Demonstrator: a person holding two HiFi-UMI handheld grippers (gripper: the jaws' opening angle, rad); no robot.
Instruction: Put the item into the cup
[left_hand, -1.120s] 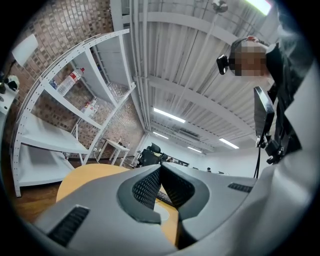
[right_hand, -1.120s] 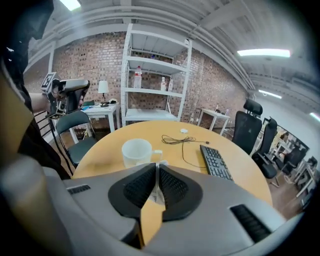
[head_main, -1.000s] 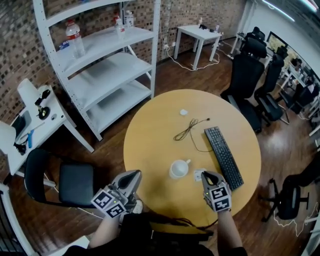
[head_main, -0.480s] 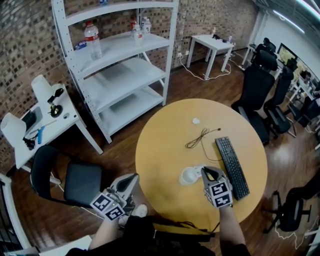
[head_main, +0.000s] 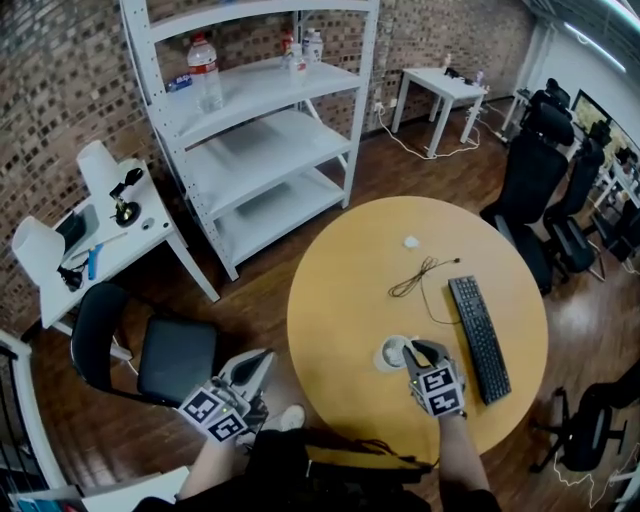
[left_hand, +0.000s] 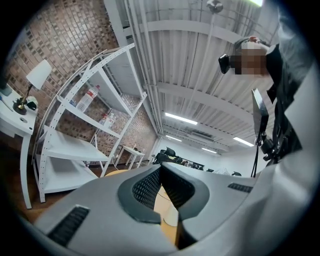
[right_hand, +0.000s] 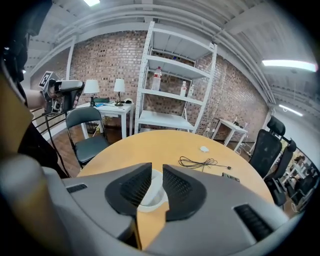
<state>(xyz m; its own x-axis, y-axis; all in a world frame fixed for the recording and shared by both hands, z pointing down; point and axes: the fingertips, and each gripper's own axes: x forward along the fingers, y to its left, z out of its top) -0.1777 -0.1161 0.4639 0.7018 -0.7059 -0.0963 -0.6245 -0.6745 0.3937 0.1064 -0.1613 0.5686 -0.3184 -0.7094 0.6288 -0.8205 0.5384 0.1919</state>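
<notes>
Brick walls and white shelving (head_main: 262, 150) stand behind a round yellow counter (head_main: 335, 300), and our work sits at its near edge. Our right gripper (head_main: 424, 350) hangs low over the counter with the white cup (head_main: 391, 353) just ahead of its tips and slightly to their left. Along the jaws we see a narrow gap. Through it show the cup's rim and bare counter, with nothing clamped between the pads. We cannot make out the item itself; it may lie inside the cup or under the gripper, hidden from us. A small white object (head_main: 411, 241) lies well beyond the gripper, past the loose cable (head_main: 420, 278), and a keyboard (head_main: 480, 338) runs along the gripper's right side.

Our left gripper (head_main: 260, 360) is held off the counter's edge, well to the left of the right one, its jaws together at the tips and empty.

We judge this to be the drop or just after it. To do it well, we should keep the tips centred above the cup's mouth, stay clear of its rim so it does not tip or slide, and lift straight up away from it, not sideways toward the keyboard.
</notes>
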